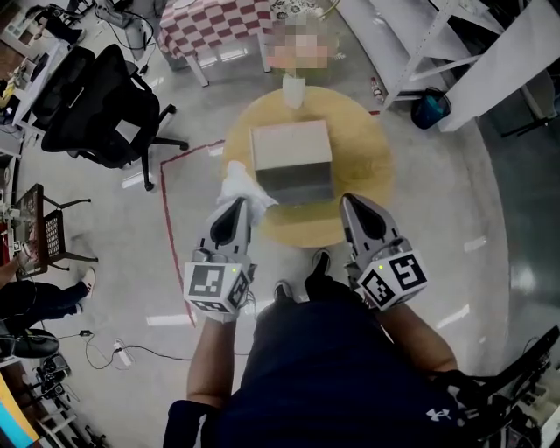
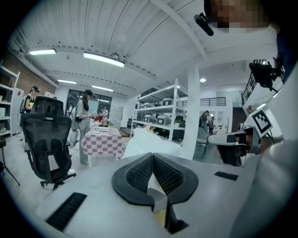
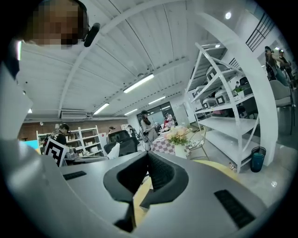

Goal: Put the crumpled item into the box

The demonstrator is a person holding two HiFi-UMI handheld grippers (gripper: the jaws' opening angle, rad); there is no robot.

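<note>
White wad pinched in the left gripper, just beside the box.

At the left, the left gripper (image 1: 238,203) has its jaws closed on the wad (image 1: 243,185). The wad is white, creased and lumpy, and it bulges past the tips, near the left corner of the box (image 1: 291,157) on the round table (image 1: 372,179). It looks light, soft and easily squashed, so a firm pinch on a thick fold should hold it. At the right, the right gripper (image 1: 350,203) has its jaws together on nothing.

Head view steeply down over round table (image 1: 367,166), gripper views near level, seemingly sharing checkered table (image 1: 219,26)
</note>
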